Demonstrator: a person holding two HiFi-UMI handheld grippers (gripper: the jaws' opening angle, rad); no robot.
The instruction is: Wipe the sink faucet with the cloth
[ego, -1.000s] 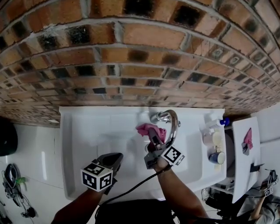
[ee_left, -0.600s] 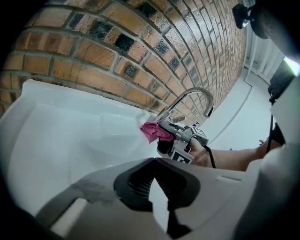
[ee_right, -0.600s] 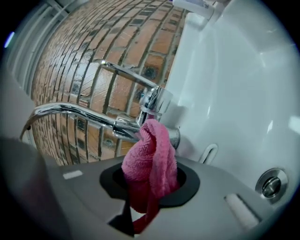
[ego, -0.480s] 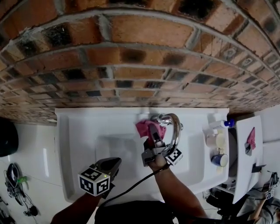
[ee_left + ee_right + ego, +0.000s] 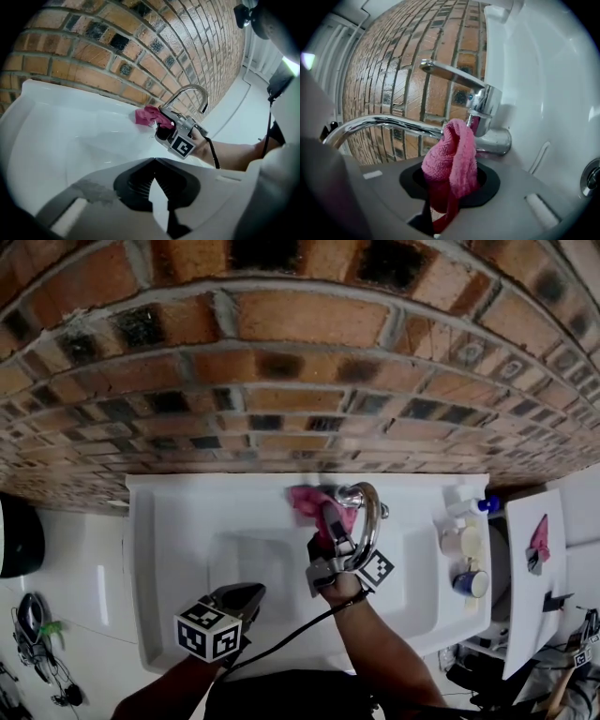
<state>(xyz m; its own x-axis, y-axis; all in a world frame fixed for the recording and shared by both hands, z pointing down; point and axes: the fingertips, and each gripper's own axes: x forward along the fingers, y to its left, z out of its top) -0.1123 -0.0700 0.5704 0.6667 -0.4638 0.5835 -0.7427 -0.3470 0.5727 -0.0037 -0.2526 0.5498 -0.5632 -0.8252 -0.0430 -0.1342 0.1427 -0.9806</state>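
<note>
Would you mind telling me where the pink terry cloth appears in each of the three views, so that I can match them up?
Head view: pink terry cloth at centre, just left of the curved chrome faucet.
Left gripper view: the cloth sits just above centre, left of the faucet.
Right gripper view: low centre, clamped in the tongs of the right gripper.
Shared landmark: the faucet.
</note>
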